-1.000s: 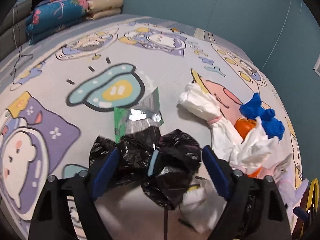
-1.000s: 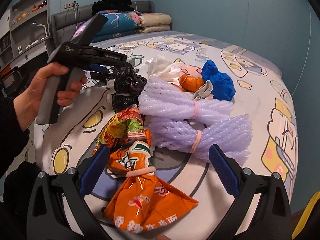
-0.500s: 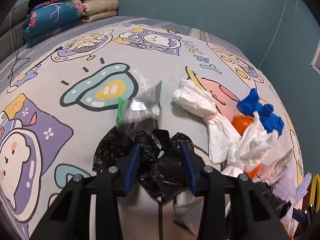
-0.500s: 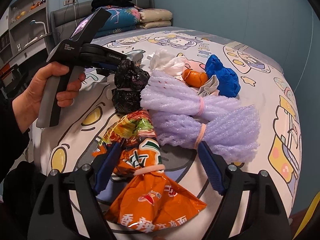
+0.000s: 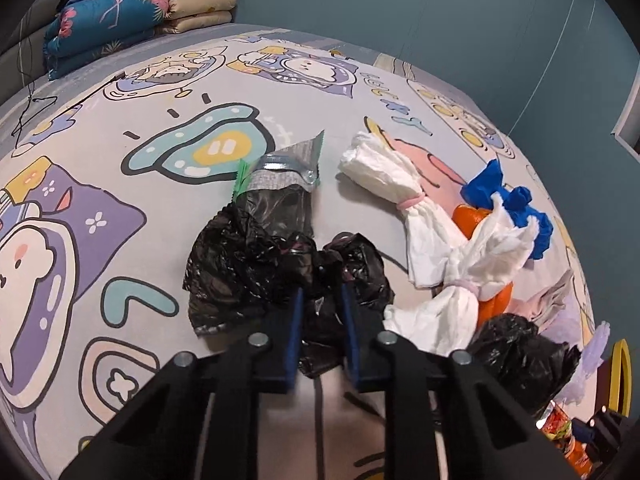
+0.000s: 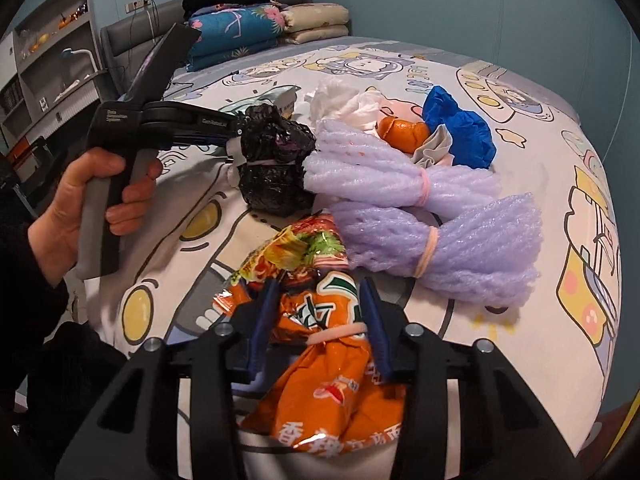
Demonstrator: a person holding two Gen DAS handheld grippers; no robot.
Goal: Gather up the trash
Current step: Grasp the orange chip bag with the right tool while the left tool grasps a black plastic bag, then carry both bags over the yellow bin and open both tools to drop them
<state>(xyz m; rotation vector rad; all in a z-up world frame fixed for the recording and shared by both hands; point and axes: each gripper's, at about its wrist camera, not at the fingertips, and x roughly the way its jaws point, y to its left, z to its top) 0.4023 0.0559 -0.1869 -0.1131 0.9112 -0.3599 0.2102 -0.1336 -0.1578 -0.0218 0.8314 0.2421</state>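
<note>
Both grippers [image 5: 320,292] [image 6: 318,300] angled down, closing

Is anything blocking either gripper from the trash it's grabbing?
Nothing visible. The left gripper is closing on the black plastic bag; the right gripper is closing around the orange snack wrapper.

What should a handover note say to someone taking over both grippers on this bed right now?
Left gripper: jaws closing on the black plastic bag, which is between them.
Right gripper: jaws closing around the banded orange snack wrapper.
On the bed sheet, not yet picked up: silver foil packet, white tissue bundles, blue glove, two purple foam nets.
Done: nothing collected that I can see.
Left: lift both pieces, then clear the rest.
</note>
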